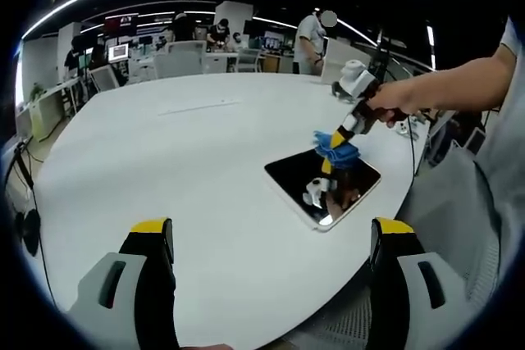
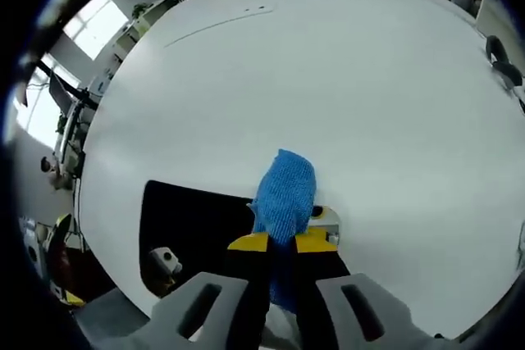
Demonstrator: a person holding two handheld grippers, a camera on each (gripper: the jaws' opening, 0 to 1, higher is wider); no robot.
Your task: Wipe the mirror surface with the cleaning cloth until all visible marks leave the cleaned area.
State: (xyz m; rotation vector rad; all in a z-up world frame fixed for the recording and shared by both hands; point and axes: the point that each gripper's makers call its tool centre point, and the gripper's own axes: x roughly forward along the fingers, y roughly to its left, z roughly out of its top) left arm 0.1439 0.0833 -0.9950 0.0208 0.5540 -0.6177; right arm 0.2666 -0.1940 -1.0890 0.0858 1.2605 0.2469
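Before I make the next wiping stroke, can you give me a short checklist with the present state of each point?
1. Blue cleaning cloth held between the jaws of the right hand-held gripper: ok.
2. Cloth touching the flat rectangular mirror: ok, at its far edge.
3. Mirror lying fully on the round white table: ok, though near the edge.
4. Left hand-held gripper open and away from the mirror: ok.
5. Marks gone from the mirror: cannot tell, reflections cover the surface.
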